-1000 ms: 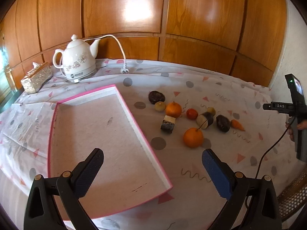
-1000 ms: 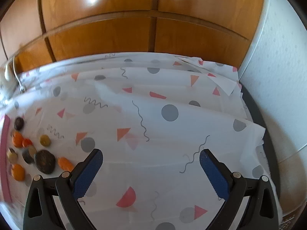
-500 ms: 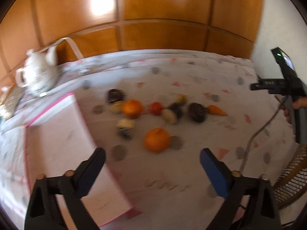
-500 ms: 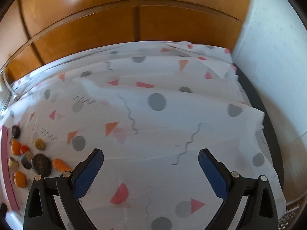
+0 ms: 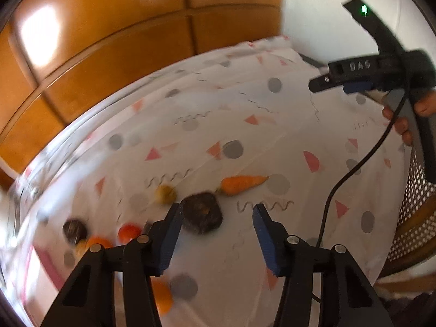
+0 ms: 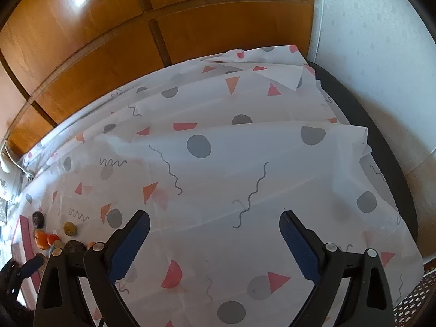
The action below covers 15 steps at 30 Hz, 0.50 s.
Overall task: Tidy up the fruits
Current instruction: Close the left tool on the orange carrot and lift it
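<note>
In the left wrist view my left gripper [image 5: 216, 215] is open and empty, low over the patterned tablecloth [image 5: 245, 141]. A dark wrinkled fruit [image 5: 201, 215] lies just inside its left finger, with a carrot [image 5: 241, 184] beyond it. A small yellow fruit [image 5: 164, 194], a red tomato [image 5: 128, 231], a dark round fruit [image 5: 74, 229] and an orange [image 5: 160, 298] lie to the left, blurred. My right gripper [image 6: 215, 223] is open and empty over bare cloth; it also shows in the left wrist view [image 5: 354, 79]. The fruits [image 6: 54, 237] sit at its far left.
The pink-rimmed tray [image 6: 26, 234] lies at the left behind the fruits. A wooden panelled wall [image 6: 136, 41] backs the table. The cloth's right edge [image 6: 365, 147] hangs over a dark table edge. A wicker chair [image 5: 417, 218] stands at the right. A black cable [image 5: 354, 169] hangs from the right gripper.
My left gripper has swung right and down from over the tray to the fruits, and its jaws have narrowed. The right gripper has turned slightly left.
</note>
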Available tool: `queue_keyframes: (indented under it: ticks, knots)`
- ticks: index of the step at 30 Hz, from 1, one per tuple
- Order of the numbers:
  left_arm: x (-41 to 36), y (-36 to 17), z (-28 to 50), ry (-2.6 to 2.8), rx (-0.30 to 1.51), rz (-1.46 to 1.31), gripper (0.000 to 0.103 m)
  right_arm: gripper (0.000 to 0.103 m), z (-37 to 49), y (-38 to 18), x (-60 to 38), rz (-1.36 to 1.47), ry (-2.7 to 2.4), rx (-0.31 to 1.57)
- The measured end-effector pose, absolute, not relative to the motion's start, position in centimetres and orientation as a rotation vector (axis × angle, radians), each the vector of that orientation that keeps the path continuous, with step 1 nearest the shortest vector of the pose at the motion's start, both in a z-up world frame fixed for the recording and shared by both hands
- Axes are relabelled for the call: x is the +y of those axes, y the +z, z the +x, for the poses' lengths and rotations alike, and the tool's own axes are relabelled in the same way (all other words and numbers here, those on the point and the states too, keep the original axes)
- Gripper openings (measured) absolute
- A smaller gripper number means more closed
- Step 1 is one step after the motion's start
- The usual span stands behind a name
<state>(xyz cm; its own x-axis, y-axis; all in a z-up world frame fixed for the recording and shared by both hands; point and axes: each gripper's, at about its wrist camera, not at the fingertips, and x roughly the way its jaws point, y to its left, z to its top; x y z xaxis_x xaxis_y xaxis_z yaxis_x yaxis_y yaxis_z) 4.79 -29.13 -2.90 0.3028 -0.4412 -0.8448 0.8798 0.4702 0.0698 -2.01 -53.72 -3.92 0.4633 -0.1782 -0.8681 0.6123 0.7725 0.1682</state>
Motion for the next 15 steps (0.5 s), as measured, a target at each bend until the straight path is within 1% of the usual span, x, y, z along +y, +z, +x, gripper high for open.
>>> queue_keyframes:
  ticks: [8,12,15]
  knots:
    - [-33.9,-5.7,5.9,-1.023,0.893,0.772,0.055,0.097,-3.2,-3.5,-55.6,0.589,-0.558,0.935]
    - [-34.8,-6.9,6.7,-1.018,0.915,0.779,0.055,0.097,-4.9,-3.5,-57.9,0.694,-0.665,0.893]
    - [-35.3,-7.7,6.7,-1.014,0.912,0.793,0.056,0.097,-4.9,-3.7,-58.3,0.696,-0.696,0.898]
